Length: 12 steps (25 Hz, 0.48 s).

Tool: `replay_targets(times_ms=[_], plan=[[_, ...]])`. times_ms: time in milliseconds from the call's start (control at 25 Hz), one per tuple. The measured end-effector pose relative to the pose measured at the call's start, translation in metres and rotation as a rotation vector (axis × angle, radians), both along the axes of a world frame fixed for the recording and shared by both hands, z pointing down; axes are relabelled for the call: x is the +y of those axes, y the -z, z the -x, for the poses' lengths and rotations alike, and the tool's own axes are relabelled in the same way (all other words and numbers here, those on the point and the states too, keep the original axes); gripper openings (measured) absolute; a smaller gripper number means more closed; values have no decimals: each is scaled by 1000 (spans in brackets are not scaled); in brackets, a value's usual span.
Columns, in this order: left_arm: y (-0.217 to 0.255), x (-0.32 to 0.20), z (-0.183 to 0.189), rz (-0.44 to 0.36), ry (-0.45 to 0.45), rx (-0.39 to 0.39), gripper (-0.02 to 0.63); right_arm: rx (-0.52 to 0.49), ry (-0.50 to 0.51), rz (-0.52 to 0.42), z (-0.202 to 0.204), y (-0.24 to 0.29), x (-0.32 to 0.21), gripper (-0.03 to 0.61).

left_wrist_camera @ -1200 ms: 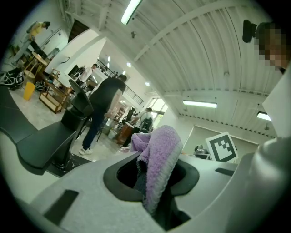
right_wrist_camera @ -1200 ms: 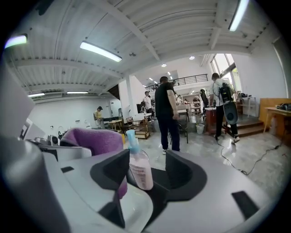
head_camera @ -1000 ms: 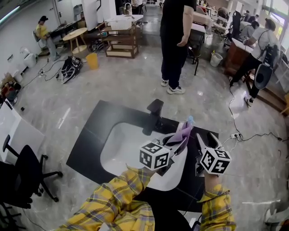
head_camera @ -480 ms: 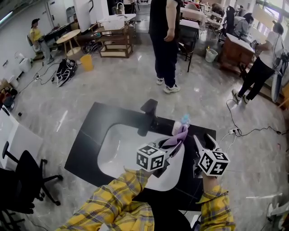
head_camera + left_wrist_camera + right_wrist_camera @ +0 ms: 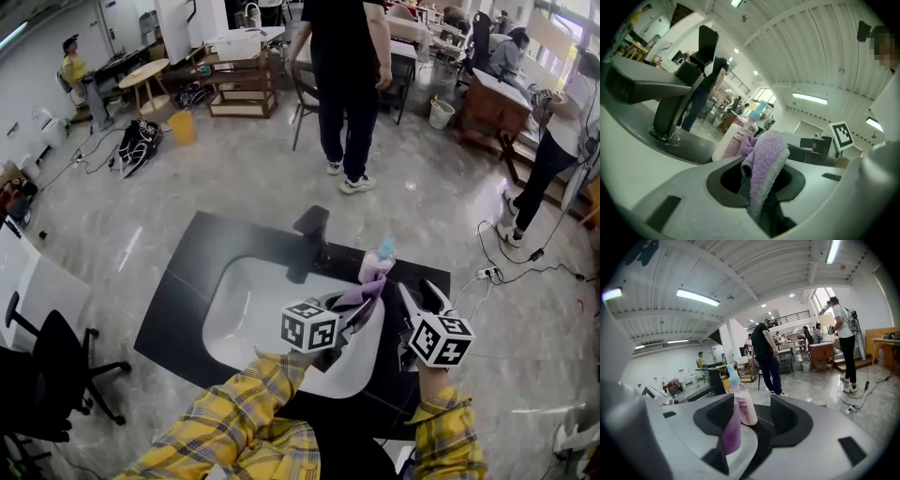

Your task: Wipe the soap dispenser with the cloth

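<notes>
Since a second ago the purple cloth has dropped from the top of the soap dispenser to lower against its side, and the standing person in black has shifted stance.

Head view: a black counter (image 5: 183,281) holds a white sink (image 5: 239,314) with a black faucet (image 5: 311,234) at its far rim. The soap dispenser (image 5: 378,262), a pale bottle with a blue pump, stands upright on the counter at the sink's far right corner. The left gripper (image 5: 354,314) reaches over the basin towards it, with the cloth (image 5: 366,289) bunched at its tip and touching the bottle's lower part. The right gripper (image 5: 420,298) hangs just right of the bottle, apart from it. Both arms wear yellow plaid sleeves. The person in black (image 5: 347,75) stands on the marble floor beyond the counter.

Left gripper view: the left gripper (image 5: 764,190) has its fingers closed tight on the cloth (image 5: 766,150), which stands up in a fold between them. The soap dispenser (image 5: 733,143) is just behind the cloth. The faucet (image 5: 677,101) rises to the left.

Right gripper view: the right gripper (image 5: 757,425) has its fingers wide apart and grips nothing. The soap dispenser (image 5: 743,401) stands upright ahead, framed between them. The cloth (image 5: 731,432) shows beside the left finger.
</notes>
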<state>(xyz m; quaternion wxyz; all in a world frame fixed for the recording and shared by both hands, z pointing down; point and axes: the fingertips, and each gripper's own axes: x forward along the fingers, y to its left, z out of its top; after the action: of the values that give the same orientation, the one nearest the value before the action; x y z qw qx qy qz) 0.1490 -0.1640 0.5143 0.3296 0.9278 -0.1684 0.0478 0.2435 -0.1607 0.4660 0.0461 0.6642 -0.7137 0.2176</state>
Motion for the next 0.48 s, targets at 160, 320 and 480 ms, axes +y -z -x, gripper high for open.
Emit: replay_targets(times_ms=[160,320,480], plan=[[-11,-1,3,60,14,-9,86,-17,58,-25,11,4,-2,233],[-16,-2,5,99,31,-41,86,-3,117,-54,12,14,-6,233],[-31,-3,19,157,58,-76,86,15,173,-52,13,15,-15,233]])
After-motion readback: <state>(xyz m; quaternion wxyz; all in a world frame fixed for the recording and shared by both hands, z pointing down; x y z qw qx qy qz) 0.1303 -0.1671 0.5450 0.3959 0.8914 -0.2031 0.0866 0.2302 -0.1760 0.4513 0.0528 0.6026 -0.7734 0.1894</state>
